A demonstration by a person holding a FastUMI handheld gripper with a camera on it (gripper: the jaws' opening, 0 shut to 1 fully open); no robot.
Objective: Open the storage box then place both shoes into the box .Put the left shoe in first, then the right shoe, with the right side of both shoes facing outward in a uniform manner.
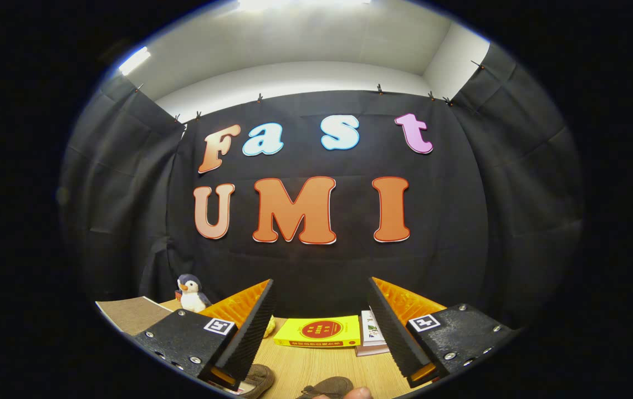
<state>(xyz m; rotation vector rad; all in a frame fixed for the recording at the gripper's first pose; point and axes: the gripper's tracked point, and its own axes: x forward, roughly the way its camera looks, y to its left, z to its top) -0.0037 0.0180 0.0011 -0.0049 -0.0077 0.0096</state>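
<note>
Tongs (321,327): spread wide, nothing between the two fingers, held above the table (316,366)
Shoes: two brown ones low on the table, one (258,378) by the left finger, one (330,385) between the fingers
Books: two beyond the fingers, one yellow (319,331), one pale (371,332) touching its right side
Penguin toy (192,293): one, upright, beyond the left finger

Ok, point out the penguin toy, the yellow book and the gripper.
penguin toy (192,293): gripper view, on its white belly.
yellow book (319,331): gripper view, on its top cover, between the fingers.
gripper (322,327): gripper view, midway between the fingertips, jaws wide open.
</note>
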